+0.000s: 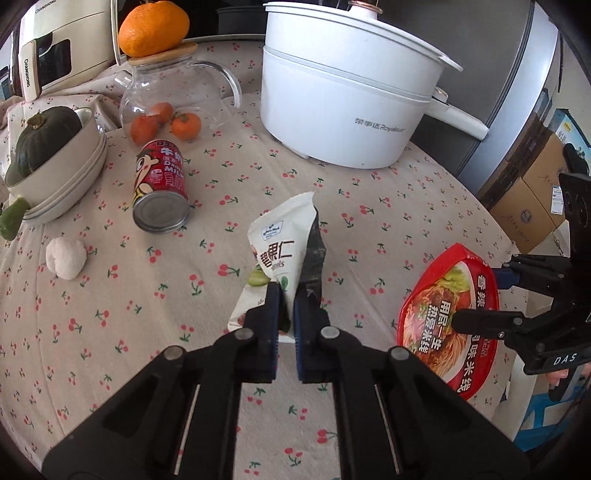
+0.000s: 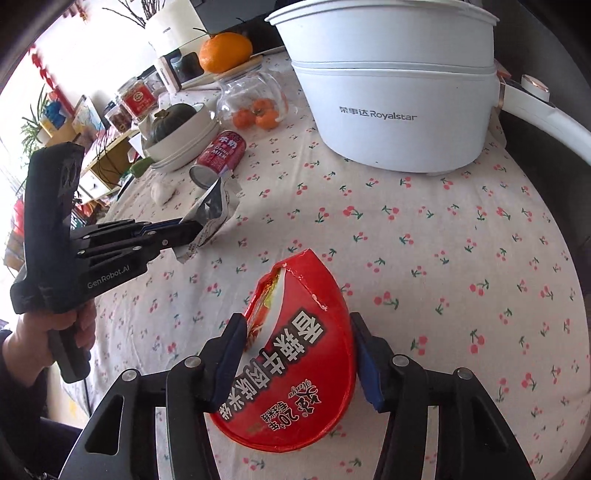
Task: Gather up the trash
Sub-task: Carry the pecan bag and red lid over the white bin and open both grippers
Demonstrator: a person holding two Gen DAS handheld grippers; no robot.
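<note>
Entry, trash collection, pick-up stage, both tools loaded. Left tool point(image 1: 286, 295): jaws pressed together, pinching the lower part of an empty white nut snack pouch point(image 1: 280, 254), which stands up from the jaws above the cherry-print tabletop point(image 1: 369, 229). Right tool point(image 2: 299, 354): jaws part spread, pads set against both sides of a red instant rice-noodle bowl point(image 2: 306, 354), torn at its rim and tilted on edge; whether it is clear of the cloth cannot be told. Judged step: first two trash items gripped; next move calls for carrying both to a bin, none of which is in view, without loosening on the thin pouch or crushing the bowl. Remaining likely trash, left view: red milk can point(image 1: 160, 186) lying on its side at 10 o'clock of the pouch; crumpled white wad point(image 1: 66, 257) at 9 o'clock. Containers: glass pitcher point(image 1: 166, 99) at 11 o'clock, holding small tangerines, wooden lid bearing a large orange point(image 1: 153, 27); stacked cream bowls point(image 1: 55, 177) at 10 o'clock, holding a dark green squash point(image 1: 46, 136); white Royalstar electric pot point(image 1: 351, 92) at 1 o'clock, contents hidden.
</note>
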